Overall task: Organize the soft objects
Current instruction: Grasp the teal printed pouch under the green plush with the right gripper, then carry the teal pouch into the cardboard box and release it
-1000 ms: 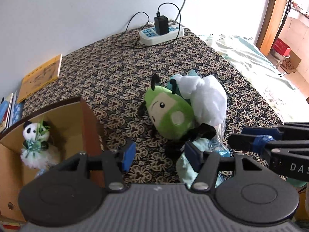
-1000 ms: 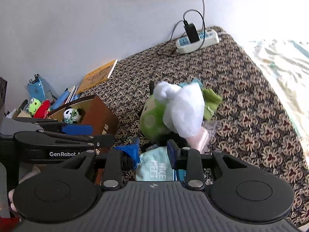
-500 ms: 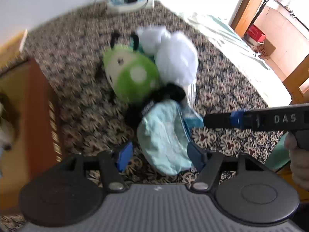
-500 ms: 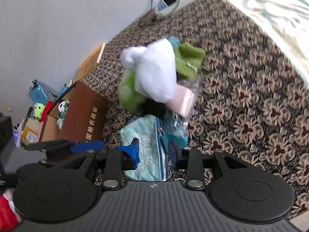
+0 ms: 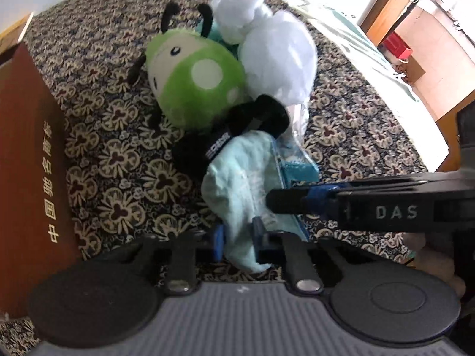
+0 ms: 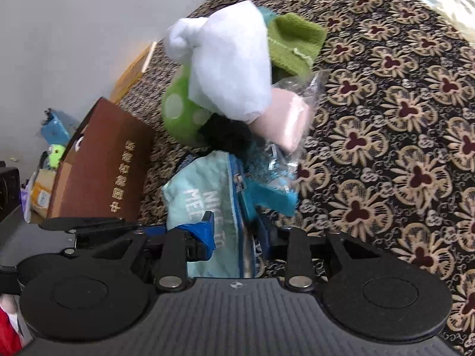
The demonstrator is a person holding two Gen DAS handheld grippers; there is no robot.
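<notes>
The left gripper (image 5: pixel 236 238), wide apart a moment before, had squeezed onto the pale blue pouch (image 5: pixel 237 184) right between its fingers, so lifting looked next, while the right gripper (image 6: pixel 236 231) sat spread around it.

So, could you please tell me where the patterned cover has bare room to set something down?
Bare cover lies right of the pink pad. A narrower strip runs between the brown box and the green plush. It is crowded in the middle, where the white plush, green plush and light blue pouch pile together, with both claws at the pouch.
</notes>
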